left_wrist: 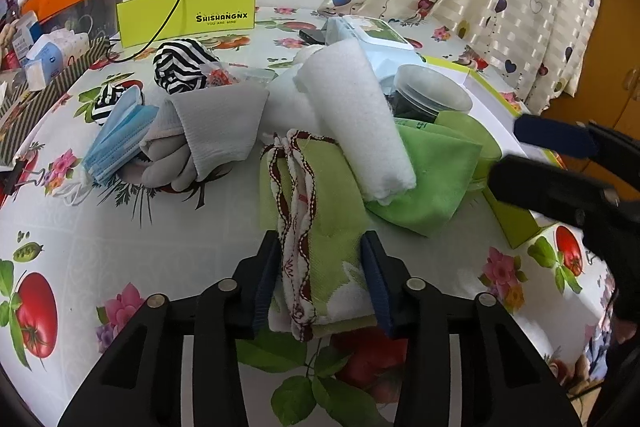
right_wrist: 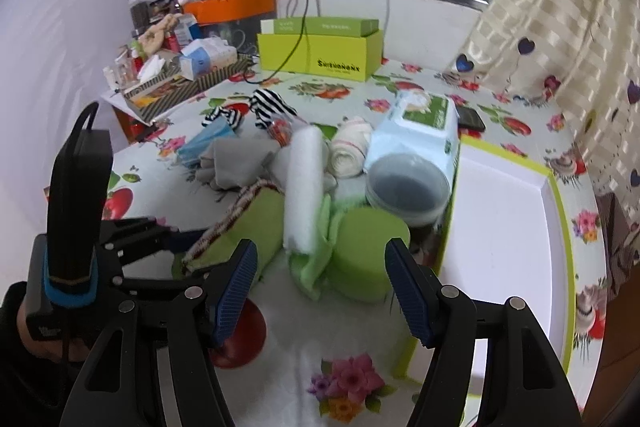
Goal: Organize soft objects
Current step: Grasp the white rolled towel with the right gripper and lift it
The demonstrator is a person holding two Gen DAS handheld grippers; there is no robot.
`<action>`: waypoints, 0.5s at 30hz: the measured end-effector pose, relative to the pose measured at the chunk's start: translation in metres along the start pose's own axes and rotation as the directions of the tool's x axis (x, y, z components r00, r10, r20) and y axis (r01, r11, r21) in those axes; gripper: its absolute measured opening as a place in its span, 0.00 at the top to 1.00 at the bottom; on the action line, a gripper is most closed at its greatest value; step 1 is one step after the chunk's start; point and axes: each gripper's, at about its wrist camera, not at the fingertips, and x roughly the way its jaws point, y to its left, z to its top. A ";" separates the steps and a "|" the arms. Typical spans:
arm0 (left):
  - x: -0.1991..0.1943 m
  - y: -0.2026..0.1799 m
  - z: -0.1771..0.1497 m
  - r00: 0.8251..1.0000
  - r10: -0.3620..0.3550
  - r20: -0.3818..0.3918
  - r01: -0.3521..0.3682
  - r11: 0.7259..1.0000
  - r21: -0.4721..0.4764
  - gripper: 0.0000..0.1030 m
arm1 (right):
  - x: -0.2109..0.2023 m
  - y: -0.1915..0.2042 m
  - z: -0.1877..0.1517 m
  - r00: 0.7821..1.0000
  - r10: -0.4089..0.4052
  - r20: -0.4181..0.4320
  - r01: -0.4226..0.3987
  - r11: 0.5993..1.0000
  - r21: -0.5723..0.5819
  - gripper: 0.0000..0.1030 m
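Pinching the folded green towel (left_wrist: 320, 227) between left gripper (left_wrist: 320, 279) fingers, limp and light (corded trim draped inside), while right gripper (right_wrist: 322, 291) gaped empty.

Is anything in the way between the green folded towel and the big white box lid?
Yes. The left tongs grip the green towel; toward the white lid tray lie a white rolled towel and a green round sponge.

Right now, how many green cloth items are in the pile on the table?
2. The green towel with braided trim sits between the left gripper fingers; a plain green cloth lies beside it under the white rolled towel. More may be buried.
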 end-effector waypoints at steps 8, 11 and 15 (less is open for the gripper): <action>-0.010 0.012 -0.002 1.000 0.007 0.015 -0.007 1.000 -0.023 0.66 | 0.022 0.008 0.028 1.000 0.017 -0.008 -0.017 0.998 -0.052 0.46; -0.013 0.017 -0.002 1.000 0.011 0.023 -0.010 0.999 -0.034 0.66 | 0.038 0.009 0.038 0.999 0.007 -0.038 -0.009 0.998 -0.067 0.47; -0.016 0.023 -0.003 0.999 0.011 0.031 -0.009 0.999 -0.048 0.66 | 0.062 0.011 0.048 0.996 -0.002 -0.091 -0.006 0.996 -0.092 0.51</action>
